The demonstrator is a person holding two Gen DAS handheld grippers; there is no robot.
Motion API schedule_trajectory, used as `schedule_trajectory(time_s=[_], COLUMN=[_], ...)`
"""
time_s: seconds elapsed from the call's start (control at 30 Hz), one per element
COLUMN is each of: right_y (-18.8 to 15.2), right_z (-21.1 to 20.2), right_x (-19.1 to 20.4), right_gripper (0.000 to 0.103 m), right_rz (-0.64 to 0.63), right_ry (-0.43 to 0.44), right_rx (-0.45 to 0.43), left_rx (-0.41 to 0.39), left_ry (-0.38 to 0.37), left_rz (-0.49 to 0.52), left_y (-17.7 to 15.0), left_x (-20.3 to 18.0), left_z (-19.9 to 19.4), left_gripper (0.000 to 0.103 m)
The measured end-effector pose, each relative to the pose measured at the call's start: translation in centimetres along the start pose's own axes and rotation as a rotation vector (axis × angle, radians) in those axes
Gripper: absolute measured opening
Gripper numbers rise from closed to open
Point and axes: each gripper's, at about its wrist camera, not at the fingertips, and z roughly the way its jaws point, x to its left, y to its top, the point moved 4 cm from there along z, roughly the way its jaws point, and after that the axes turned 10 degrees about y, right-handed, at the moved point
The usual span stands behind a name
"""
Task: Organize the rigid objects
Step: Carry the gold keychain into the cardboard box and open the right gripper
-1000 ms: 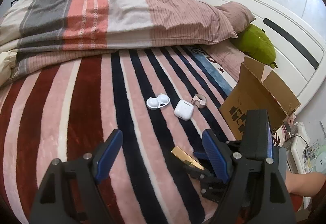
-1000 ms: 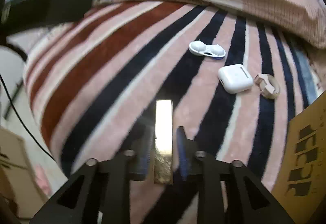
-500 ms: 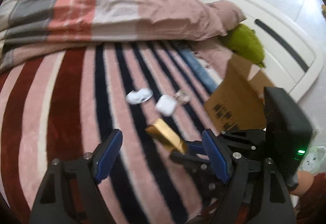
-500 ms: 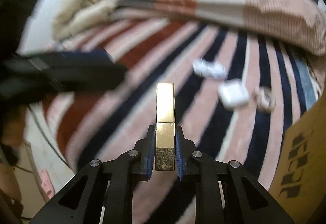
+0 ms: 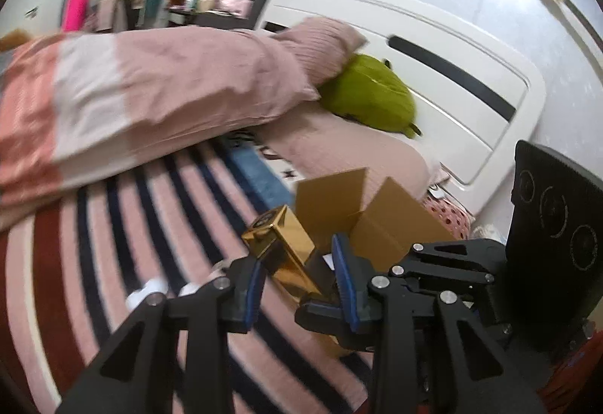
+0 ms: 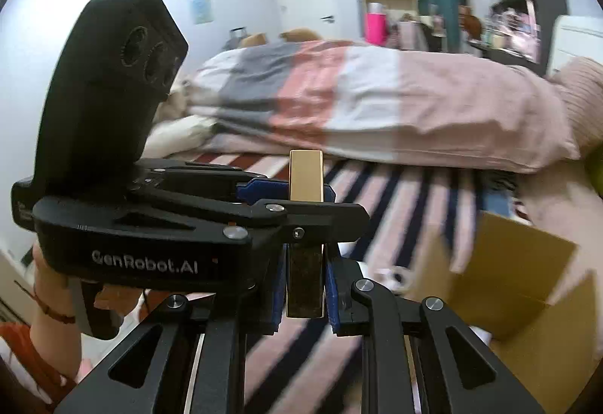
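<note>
A gold rectangular box (image 6: pixel 306 195) is held upright in the air by my right gripper (image 6: pixel 303 295), which is shut on its lower end. In the left wrist view the same gold box (image 5: pixel 280 248) lies between the blue pads of my left gripper (image 5: pixel 297 282), whose jaws stand apart around it; I cannot tell whether they touch it. The left gripper's body (image 6: pixel 143 221) crosses in front of the right one. An open cardboard box (image 5: pixel 361 221) sits on the striped blanket just behind; it also shows in the right wrist view (image 6: pixel 516 285).
White small objects (image 5: pixel 150 291) lie on the striped blanket (image 5: pixel 113 244) at lower left, partly hidden. A folded duvet (image 5: pixel 143 89), a green plush (image 5: pixel 371 97) and the white headboard (image 5: pixel 452 74) lie beyond the box.
The right gripper lifted the gold box off the blanket and raised it. The left gripper moved in and narrowed around the box. Both views swung up toward the headboard and cardboard box.
</note>
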Motion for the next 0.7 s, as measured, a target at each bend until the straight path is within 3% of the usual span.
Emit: schedule_trajectory(time_s=[0.23, 0.4, 0.5, 0.6, 0.7], right_y=[-1.9, -4.1, -4.9, -5.2, -5.5], right_z=[-3.3, -2.8, -1.7, -1.9, -2.2], right_x=[-7.0, -10.3, -11.3, -11.8, -11.9], right_gripper=[0.013, 0.013, 0.013, 0.014, 0.014], right_rz=[0.151, 0.274, 0.320, 0.335, 0.349], right_ry=[-0.112, -0.085, -0.087, -0.109, -0.110], right_rx=[0.057, 0.152, 0.202, 0.227, 0.239], left_rx=[0.172, 0.300, 0.333, 0.345, 0.322], left_ry=[-0.047, -0.021, 0.014, 0.031, 0.032], left_rz=[0.079, 0.080, 0.101, 0.108, 0.093], left_y=[1.7, 0.7, 0.4, 0.1, 0.4], left_x=[-5.5, -5.9, -6.2, -6.3, -6.1], left_z=[7.2, 10.4, 10.9, 11.2, 10.3], left_gripper=[0.031, 0.032, 0.034, 0.048, 0.054])
